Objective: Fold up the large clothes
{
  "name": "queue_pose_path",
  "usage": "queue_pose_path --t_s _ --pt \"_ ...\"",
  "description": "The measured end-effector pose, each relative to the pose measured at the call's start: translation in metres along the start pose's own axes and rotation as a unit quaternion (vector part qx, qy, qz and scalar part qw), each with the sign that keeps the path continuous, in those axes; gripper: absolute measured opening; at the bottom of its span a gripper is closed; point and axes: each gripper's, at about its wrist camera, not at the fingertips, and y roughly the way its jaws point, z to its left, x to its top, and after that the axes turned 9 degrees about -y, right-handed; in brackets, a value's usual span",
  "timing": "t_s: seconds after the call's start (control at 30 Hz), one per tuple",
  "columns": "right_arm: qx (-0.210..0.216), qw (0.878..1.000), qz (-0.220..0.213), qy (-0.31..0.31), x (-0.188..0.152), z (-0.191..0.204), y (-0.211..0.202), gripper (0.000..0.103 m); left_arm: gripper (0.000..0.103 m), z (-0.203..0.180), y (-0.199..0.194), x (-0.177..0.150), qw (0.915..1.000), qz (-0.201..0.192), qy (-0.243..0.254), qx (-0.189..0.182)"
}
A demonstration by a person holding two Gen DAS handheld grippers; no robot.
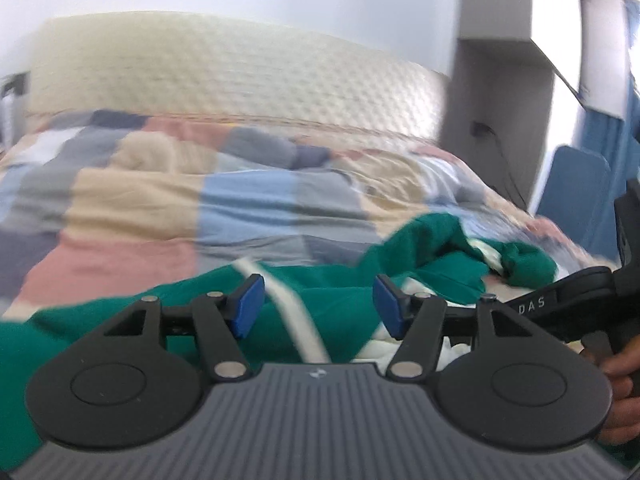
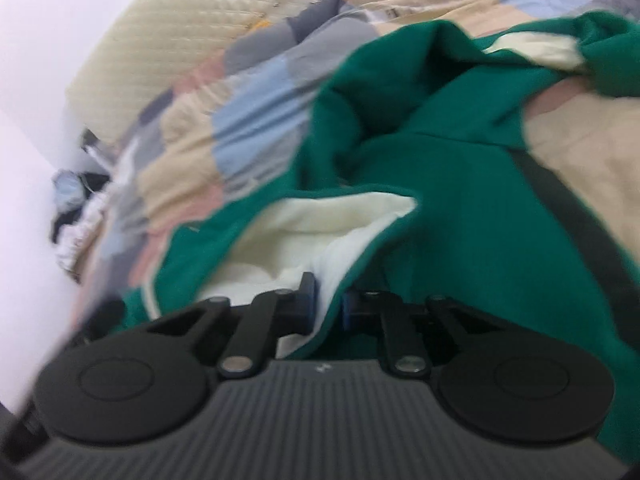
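Observation:
A large green garment [image 1: 336, 292] with a cream lining and a white drawstring lies crumpled on the bed. My left gripper [image 1: 318, 306] is open just above the green cloth, its blue pads apart with nothing between them. My right gripper [image 2: 327, 308] is shut on an edge of the green garment [image 2: 440, 184], where the cream lining [image 2: 320, 224] shows. The cloth hangs and bunches forward from the jaws. The right gripper's body and the hand holding it also show at the right edge of the left wrist view [image 1: 560, 304].
The bed carries a patchwork quilt [image 1: 168, 196] in blue, beige, pink and grey. A cream quilted headboard [image 1: 224, 72] stands behind it against a white wall. A grey pillar and blue curtain [image 1: 576, 184] are at the right. Small clutter [image 2: 72, 200] lies beside the bed.

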Motion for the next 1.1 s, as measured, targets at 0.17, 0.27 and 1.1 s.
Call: queue_pose_path --t_s 0.17,0.27,1.1 --pt "-0.03 0.999 0.003 -0.043 -0.006 -0.004 -0.008 0.01 0.066 -0.022 0.036 -0.002 0.9974 0.04 0.038 -0.046" --pt "-0.049 0.995 0.001 -0.088 -0.009 0.004 -0.004 0.009 0.065 -0.035 0.069 -0.004 0.9938 0.074 0.079 -0.025" --pt "-0.097 0.877 -0.252 -0.398 0.228 0.148 0.018 0.008 0.007 0.089 0.075 0.183 0.9666 -0.102 -0.062 0.227"
